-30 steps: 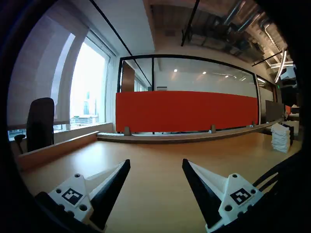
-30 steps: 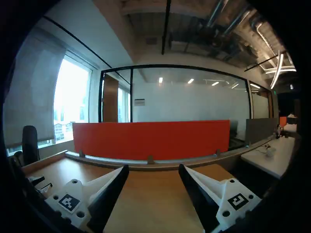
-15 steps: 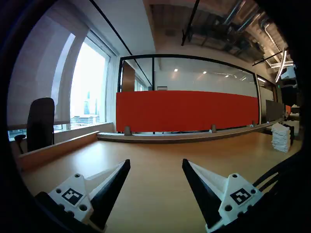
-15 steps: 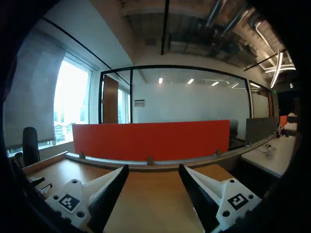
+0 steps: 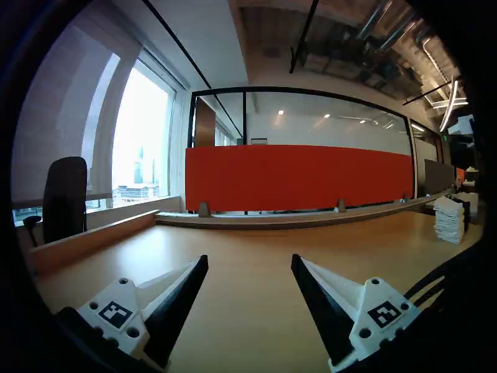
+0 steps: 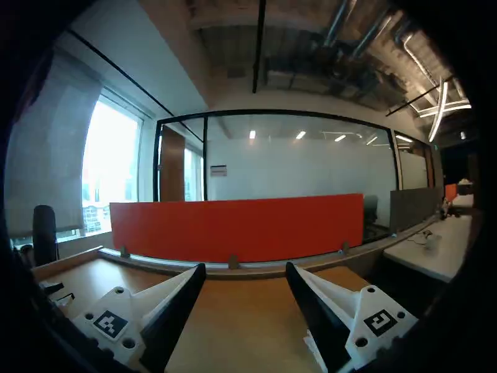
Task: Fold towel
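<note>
The left gripper (image 5: 249,258) is released, its two fingers wide apart and holding nothing, low above the wooden desk (image 5: 248,323) and facing the red divider (image 5: 298,177). The right gripper (image 6: 245,266) is released too, above a wooden desk. A towel stack (image 5: 448,220), white and folded, stands on the desk at the right side of the left gripper view, well apart from that gripper.

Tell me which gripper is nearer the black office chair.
Left. The left gripper sees the chair large, off to its left beyond the table. The right gripper sees it smaller and farther away, at its far left.
</note>
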